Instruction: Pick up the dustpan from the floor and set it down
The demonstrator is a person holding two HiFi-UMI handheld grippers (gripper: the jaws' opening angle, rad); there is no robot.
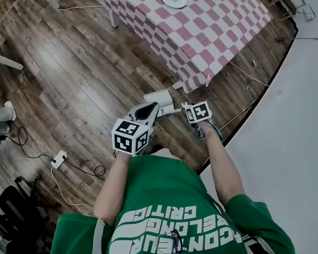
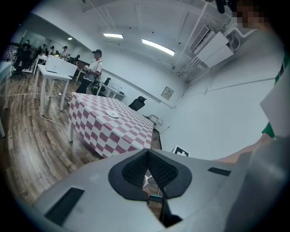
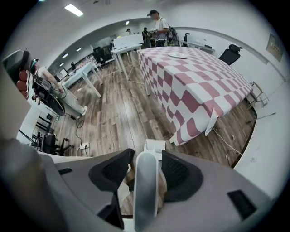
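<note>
Dustpan (image 3: 146, 181): white, on the wooden floor (image 1: 79, 76) near the checkered table (image 1: 209, 26) corner. Long axis: pan at the table end, handle pointing back toward the person. Right gripper (image 3: 147, 155): jaws wide apart, straddling the handle, pads clear of it. Left gripper (image 2: 147, 154): jaws closed, empty.
</note>
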